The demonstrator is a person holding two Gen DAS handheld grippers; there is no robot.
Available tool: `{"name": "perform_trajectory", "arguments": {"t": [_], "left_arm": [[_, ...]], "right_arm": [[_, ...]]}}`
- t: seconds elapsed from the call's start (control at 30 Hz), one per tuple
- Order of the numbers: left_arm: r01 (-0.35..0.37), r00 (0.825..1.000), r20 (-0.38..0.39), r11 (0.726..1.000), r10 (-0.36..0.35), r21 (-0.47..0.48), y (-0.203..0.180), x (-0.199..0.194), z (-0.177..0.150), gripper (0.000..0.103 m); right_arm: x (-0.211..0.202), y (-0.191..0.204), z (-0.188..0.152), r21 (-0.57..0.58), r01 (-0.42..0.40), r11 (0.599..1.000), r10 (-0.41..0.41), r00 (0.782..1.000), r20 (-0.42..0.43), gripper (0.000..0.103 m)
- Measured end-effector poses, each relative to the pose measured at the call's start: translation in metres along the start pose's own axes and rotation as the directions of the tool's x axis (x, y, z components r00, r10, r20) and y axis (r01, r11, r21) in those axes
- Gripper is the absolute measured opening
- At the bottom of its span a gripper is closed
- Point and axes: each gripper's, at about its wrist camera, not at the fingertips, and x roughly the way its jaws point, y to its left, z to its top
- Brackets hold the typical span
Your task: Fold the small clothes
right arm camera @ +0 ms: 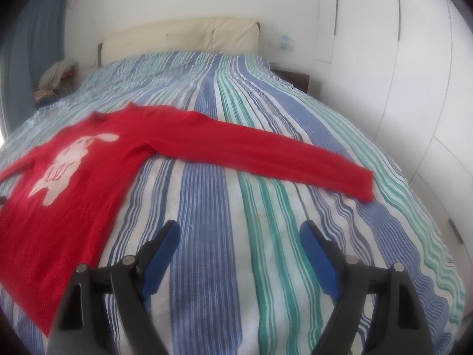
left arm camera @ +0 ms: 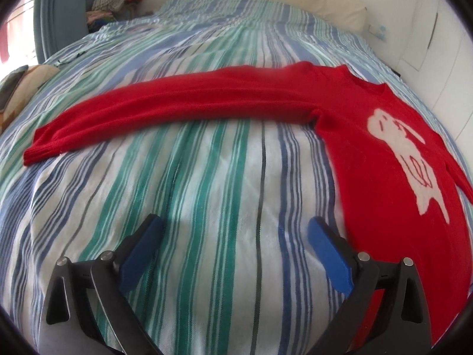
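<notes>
A small red sweater (left arm camera: pixel 369 148) with a white animal figure (left arm camera: pixel 414 159) on its chest lies flat, face up, on the striped bed cover. In the left wrist view one sleeve (left arm camera: pixel 165 106) stretches out to the left. In the right wrist view the sweater's body (right arm camera: pixel 59 183) is at the left and the other sleeve (right arm camera: pixel 266 153) stretches right. My left gripper (left arm camera: pixel 235 230) is open and empty, above the cover just left of the sweater's lower side. My right gripper (right arm camera: pixel 239 233) is open and empty, above the cover just right of the sweater's body.
The bed (right arm camera: pixel 266 266) has a blue, green and white striped cover. A cream headboard (right arm camera: pixel 183 35) is at the far end. A pile of clothes (left arm camera: pixel 115 3) sits at the far left. A cushion (left arm camera: pixel 17 88) lies at the left edge. White wardrobe doors (right arm camera: pixel 414 88) stand at the right.
</notes>
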Motion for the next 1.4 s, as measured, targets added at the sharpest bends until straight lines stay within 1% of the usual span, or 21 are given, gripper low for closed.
{"name": "perform_trajectory", "arguments": {"t": [0.2, 0.57, 0.93, 1.07, 1.17, 1.23, 1.3, 1.33, 1.37, 1.4], "left_arm": [[-0.006, 0.999, -0.041, 1.0, 0.007, 0.018, -0.001, 0.006, 0.001, 0.102], [-0.05, 0.997, -0.057, 0.997, 0.054, 0.058, -0.008, 0.009, -0.001, 0.103], [-0.036, 0.997, -0.06, 0.996, 0.041, 0.077, -0.007, 0.008, -0.001, 0.103], [-0.056, 0.996, -0.064, 0.994, 0.062, 0.095, -0.011, 0.009, -0.001, 0.103], [-0.044, 0.997, -0.065, 0.994, 0.05, 0.096, -0.011, 0.005, 0.0, 0.103], [-0.011, 0.999, -0.046, 0.997, 0.015, 0.076, -0.007, -0.004, 0.001, 0.102], [0.032, 0.999, -0.015, 0.998, -0.032, 0.048, -0.003, -0.015, 0.003, 0.102], [0.053, 0.999, 0.002, 0.998, -0.053, 0.036, -0.001, -0.021, 0.004, 0.102], [0.068, 0.997, 0.02, 0.997, -0.068, 0.029, 0.0, -0.027, 0.005, 0.102], [0.074, 0.996, 0.038, 0.997, -0.075, 0.027, 0.001, -0.032, 0.006, 0.102]], "right_arm": [[0.0, 0.001, -0.001, 0.004, 0.0, 1.0, 0.0, 1.0, 0.002, 0.082], [-0.001, 0.001, -0.001, 0.003, 0.002, 1.0, -0.002, 1.0, 0.002, 0.082], [-0.005, 0.001, 0.0, 0.0, 0.003, 1.0, -0.003, 1.0, 0.008, 0.082], [-0.006, -0.004, 0.001, 0.024, -0.001, 1.0, 0.001, 1.0, 0.007, 0.082], [-0.007, -0.02, 0.005, 0.097, -0.04, 0.994, 0.04, 0.999, -0.001, 0.082], [-0.006, -0.042, 0.01, 0.194, -0.074, 0.978, 0.078, 0.997, -0.012, 0.082], [-0.002, -0.07, 0.016, 0.315, -0.105, 0.943, 0.117, 0.993, -0.019, 0.082], [0.0, -0.086, 0.019, 0.383, -0.123, 0.915, 0.138, 0.99, -0.013, 0.082], [0.003, -0.102, 0.023, 0.456, -0.144, 0.878, 0.163, 0.987, -0.002, 0.082], [0.006, -0.119, 0.026, 0.532, -0.159, 0.832, 0.182, 0.983, 0.01, 0.082]]}}
